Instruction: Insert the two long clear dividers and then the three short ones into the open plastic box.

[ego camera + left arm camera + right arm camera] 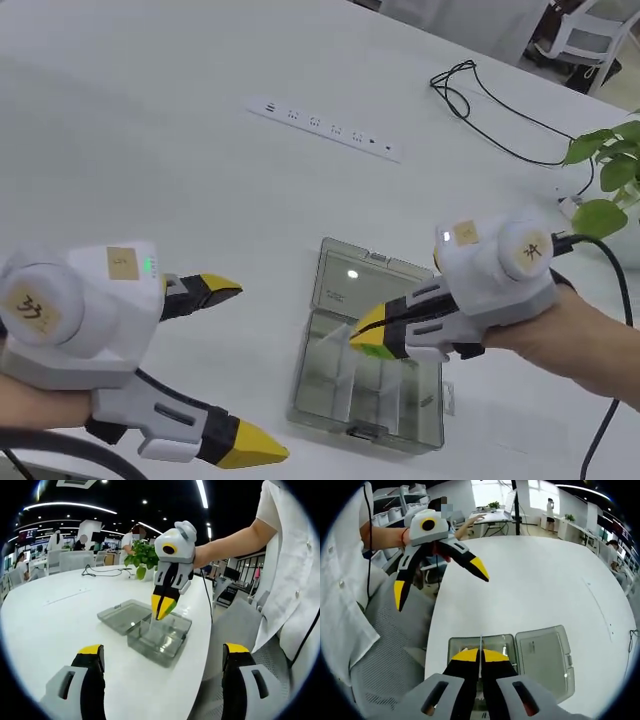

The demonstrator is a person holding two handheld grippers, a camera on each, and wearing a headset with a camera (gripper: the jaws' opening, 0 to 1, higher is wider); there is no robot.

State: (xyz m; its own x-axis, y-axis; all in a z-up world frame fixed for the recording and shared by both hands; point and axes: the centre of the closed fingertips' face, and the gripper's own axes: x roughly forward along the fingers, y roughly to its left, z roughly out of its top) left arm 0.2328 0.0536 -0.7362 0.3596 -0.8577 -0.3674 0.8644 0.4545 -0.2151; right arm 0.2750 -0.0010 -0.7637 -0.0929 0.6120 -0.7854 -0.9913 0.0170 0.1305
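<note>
The open clear plastic box [330, 412] lies on the white table with its lid [352, 280] folded flat behind it. Clear dividers [340, 385] stand inside it. My right gripper [366, 338] hovers over the box, shut on a thin clear divider [480, 647] that hangs edge-down into the tray [457, 645]. In the left gripper view the right gripper [164, 608] points down at the box [165, 647]. My left gripper [235, 370] is held to the left of the box, open wide and holding nothing. Its jaws also spread at the upper left of the right gripper view [442, 580].
A white power strip [325, 128] lies further back on the table. A black cable [500, 110] loops at the back right, beside a green plant [605, 180]. The table's near edge runs close to the box [200, 680]. People sit at far tables.
</note>
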